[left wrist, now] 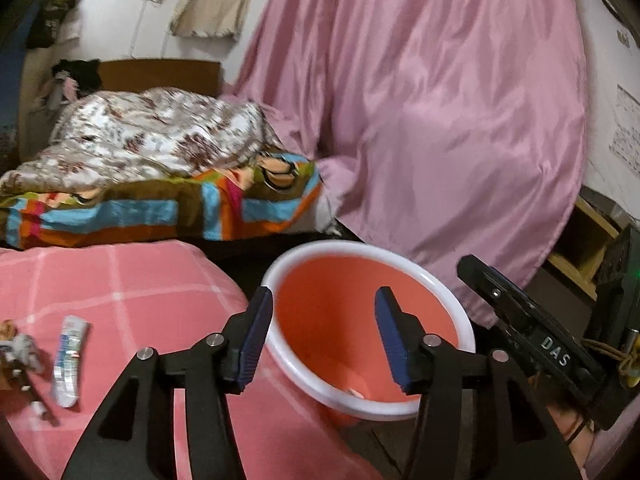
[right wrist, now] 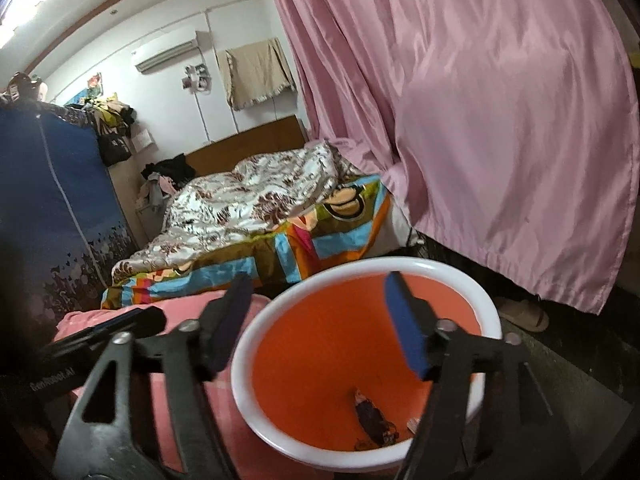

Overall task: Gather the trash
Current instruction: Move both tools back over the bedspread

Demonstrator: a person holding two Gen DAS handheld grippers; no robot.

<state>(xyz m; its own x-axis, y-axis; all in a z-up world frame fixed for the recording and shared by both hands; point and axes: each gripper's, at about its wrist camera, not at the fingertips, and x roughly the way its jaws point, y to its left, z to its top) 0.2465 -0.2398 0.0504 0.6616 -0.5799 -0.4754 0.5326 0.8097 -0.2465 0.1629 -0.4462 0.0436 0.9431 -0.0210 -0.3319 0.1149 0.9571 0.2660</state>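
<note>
Orange bin (right wrist: 320, 360) w/ white rim stands just beside the pink checked blanket (left wrist: 132, 280), a dark wrapper (right wrist: 372, 420) already at its bottom. Left of the bin, on the blanket, lies a squeezed toothpaste tube (left wrist: 69, 360), long axis running roughly away from the camera; more scraps (left wrist: 20, 356) sit just past it, farther from the bin. Left gripper (left wrist: 324, 336) hovers over the bin's rim, jaws wide apart, nothing held; it's the nearer one to the tube, so prob. swings left next. Right gripper (right wrist: 316, 332) also over the bin, wide apart, empty.
</note>
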